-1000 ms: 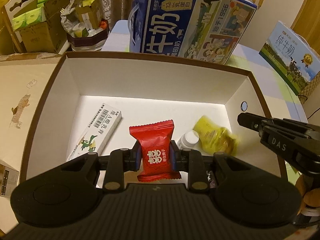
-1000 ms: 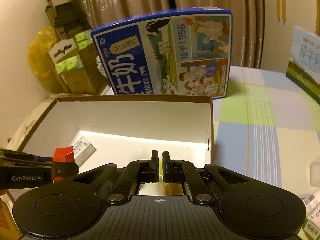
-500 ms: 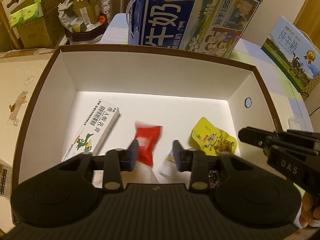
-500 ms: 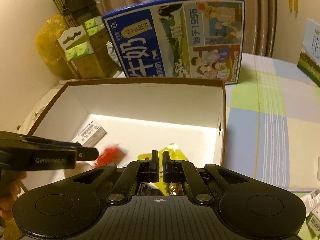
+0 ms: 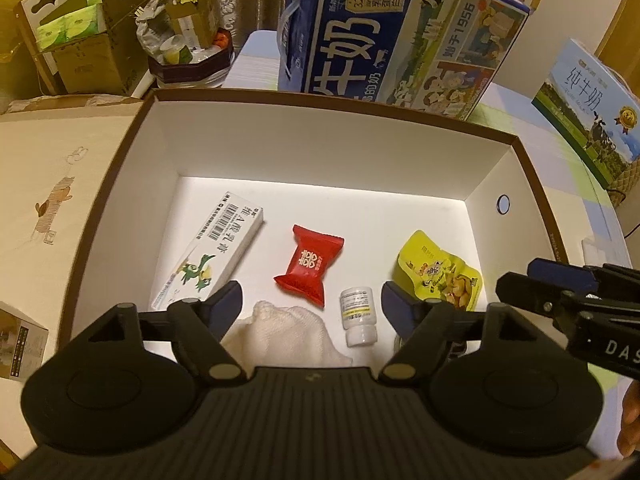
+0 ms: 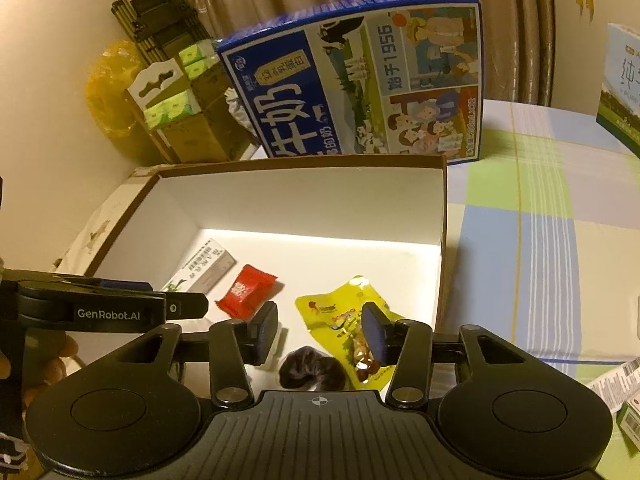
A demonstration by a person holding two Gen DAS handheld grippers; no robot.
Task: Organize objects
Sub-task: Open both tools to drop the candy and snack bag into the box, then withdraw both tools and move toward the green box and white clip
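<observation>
A brown-rimmed white box point(image 5: 132, 168) point(image 6: 443, 216) holds a red candy packet point(image 5: 309, 264) point(image 6: 246, 290), a yellow snack pouch point(image 5: 438, 272) point(image 6: 340, 312), a long white medicine carton point(image 5: 212, 252) point(image 6: 204, 266), a small white bottle point(image 5: 358, 316), a white cloth point(image 5: 280, 336) and a dark round item point(image 6: 312, 370). My left gripper point(image 5: 312, 304) hangs open above the box's near side, nothing between its fingers. My right gripper point(image 6: 320, 332) is open too, over the pouch and dark item. It also shows at the right of the left wrist view, right gripper point(image 5: 568, 292).
A big blue milk carton point(image 5: 400, 36) point(image 6: 360, 76) stands behind the box. Another milk box point(image 5: 588, 116) sits at the right on the checked tablecloth point(image 6: 540, 208). Cardboard boxes of green packs point(image 5: 80, 28) and a bowl of clutter point(image 5: 188, 56) stand at the back left. Small cartons point(image 6: 624, 392) lie right.
My left gripper opened and the red candy packet dropped onto the box floor. My right gripper opened as well; the yellow pouch now lies flat in the box.
</observation>
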